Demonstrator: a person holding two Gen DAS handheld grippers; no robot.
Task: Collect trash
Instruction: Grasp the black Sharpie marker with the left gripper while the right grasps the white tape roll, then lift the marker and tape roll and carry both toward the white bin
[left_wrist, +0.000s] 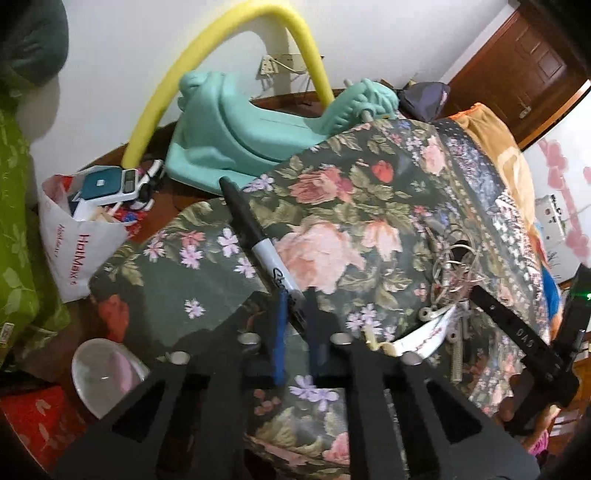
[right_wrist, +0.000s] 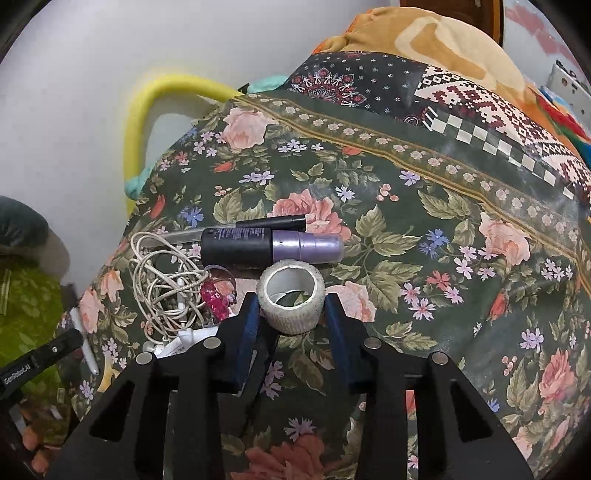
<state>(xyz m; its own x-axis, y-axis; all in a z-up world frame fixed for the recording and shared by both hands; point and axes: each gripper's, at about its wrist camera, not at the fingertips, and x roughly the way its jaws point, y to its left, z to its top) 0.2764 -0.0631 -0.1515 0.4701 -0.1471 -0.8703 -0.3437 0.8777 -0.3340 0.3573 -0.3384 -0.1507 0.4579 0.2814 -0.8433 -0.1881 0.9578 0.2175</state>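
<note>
The left hand-held gripper is pinching a black marker, which sticks up toward 11 o'clock over the flowery bed cover. The right hand-held gripper has its fingers spread on both sides of a roll of white tape; they look like they touch its sides, but it is hard to tell if they are squeezing yet. The tape roll sits on the bed cover. Just past it, toward 12 o'clock, lie a black and purple bottle and a thin dark pen. At about 9 o'clock from the roll is a tangle of white cord with a small pink thing beside it. In the left view a white shopping bag stands on the floor at 9 o'clock, already full of stuff. It may be the trash bag, but that is a guess. So the job seems only partly done: two things are being picked up, and the bottle, pen and cord are left on the bed.
</note>
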